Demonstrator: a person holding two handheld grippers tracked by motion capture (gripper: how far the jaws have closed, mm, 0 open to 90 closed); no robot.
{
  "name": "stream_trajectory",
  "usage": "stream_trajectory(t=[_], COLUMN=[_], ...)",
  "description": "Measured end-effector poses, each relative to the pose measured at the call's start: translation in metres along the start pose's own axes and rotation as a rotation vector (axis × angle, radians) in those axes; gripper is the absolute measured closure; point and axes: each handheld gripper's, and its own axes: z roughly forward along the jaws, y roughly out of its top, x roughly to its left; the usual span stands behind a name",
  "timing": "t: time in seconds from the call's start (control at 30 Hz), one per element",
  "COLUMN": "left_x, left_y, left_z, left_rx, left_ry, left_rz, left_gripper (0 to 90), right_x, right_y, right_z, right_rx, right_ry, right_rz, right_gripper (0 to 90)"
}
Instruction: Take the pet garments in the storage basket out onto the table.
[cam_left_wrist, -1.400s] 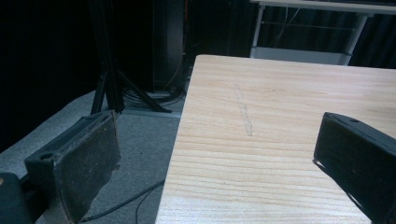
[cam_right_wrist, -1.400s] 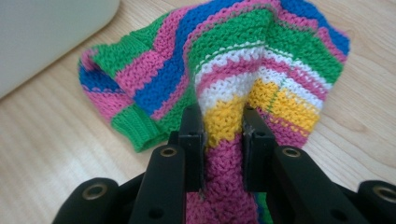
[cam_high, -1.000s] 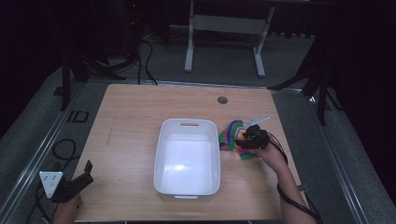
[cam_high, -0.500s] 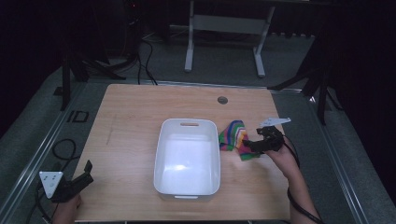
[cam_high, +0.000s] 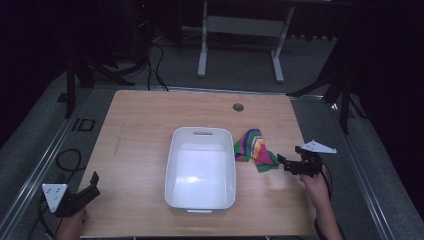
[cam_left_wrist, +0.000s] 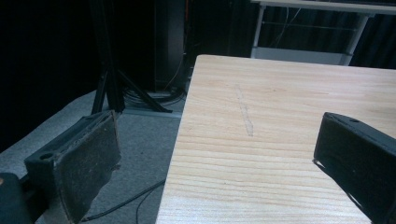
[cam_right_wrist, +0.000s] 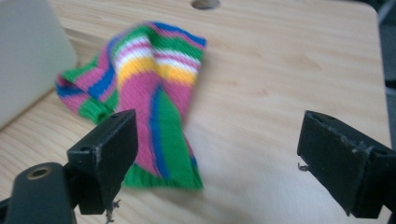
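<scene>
Right gripper (cam_high: 289, 163): jaws have just been opening, now wide apart, nothing between the pads, striped cloth (cam_high: 255, 148) released. Cloth lies crumpled near the table's (cam_high: 140, 120) right edge, beside the white tub (cam_high: 201, 170). Left gripper (cam_high: 92, 184): jaws wide, empty, over the front-left corner. No readable labels.

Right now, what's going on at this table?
A person works at a wooden table with a claw in each hand. The right claw has just opened and sits beside a striped cloth, which lies on the table next to a white tub, not in it. The left claw waits open at the near left corner, holding nothing.
</scene>
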Motion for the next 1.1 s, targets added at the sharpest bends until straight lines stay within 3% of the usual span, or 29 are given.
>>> stream_trajectory(t=[0.3,0.5,0.67,0.77,0.93,1.1], left_x=[0.000,0.000,0.000,0.000,0.000,0.000], left_y=[0.000,0.000,0.000,0.000,0.000,0.000], left_z=[0.000,0.000,0.000,0.000,0.000,0.000], left_rx=[0.000,0.000,0.000,0.000,0.001,0.001], left_ry=[0.002,0.001,0.001,0.001,0.001,0.000], left_rz=[0.004,0.004,0.002,0.004,0.004,0.005], left_gripper=[0.9,1.0,1.0,0.9,1.0,1.0], right_x=[-0.008,-0.009,-0.011,-0.010,-0.009,-0.014], right_y=[-0.034,-0.047,-0.054,-0.061,-0.069,-0.075], right_z=[-0.016,-0.029,-0.033,-0.036,-0.045,-0.053], right_rx=[-0.001,-0.051,-0.050,-0.047,-0.099,-0.150], right_ry=[-0.075,-0.159,-0.152,-0.175,-0.250,-0.281], right_rz=[0.013,0.015,0.025,0.033,0.051,0.096], right_gripper=[12.6,12.6,12.5,12.6,12.6,12.6])
